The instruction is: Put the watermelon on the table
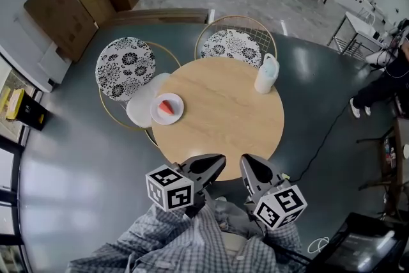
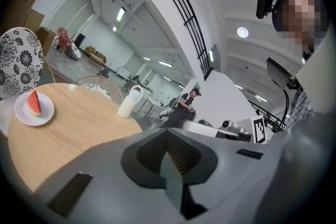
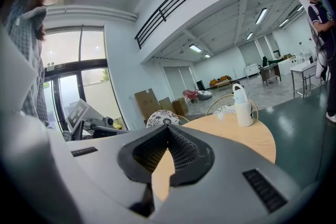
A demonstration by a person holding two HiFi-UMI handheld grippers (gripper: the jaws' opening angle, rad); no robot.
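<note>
— Both tongs, left gripper (image 1: 208, 166) and right gripper (image 1: 254, 171), sit at six o'clock by the checked shirt (image 1: 192, 240), each pressed together on nothing.
— And the watermelon (image 1: 166, 107)?
— It lies on a white plate (image 1: 167, 119) at nine o'clock on the round table (image 1: 223, 118), close to the rim. A white jug (image 1: 266, 75) stands at one o'clock.
— Already placed, or due to come off the plate?
— Either fits. Any reach there should go gently, since I judge that plate could slide off.
</note>
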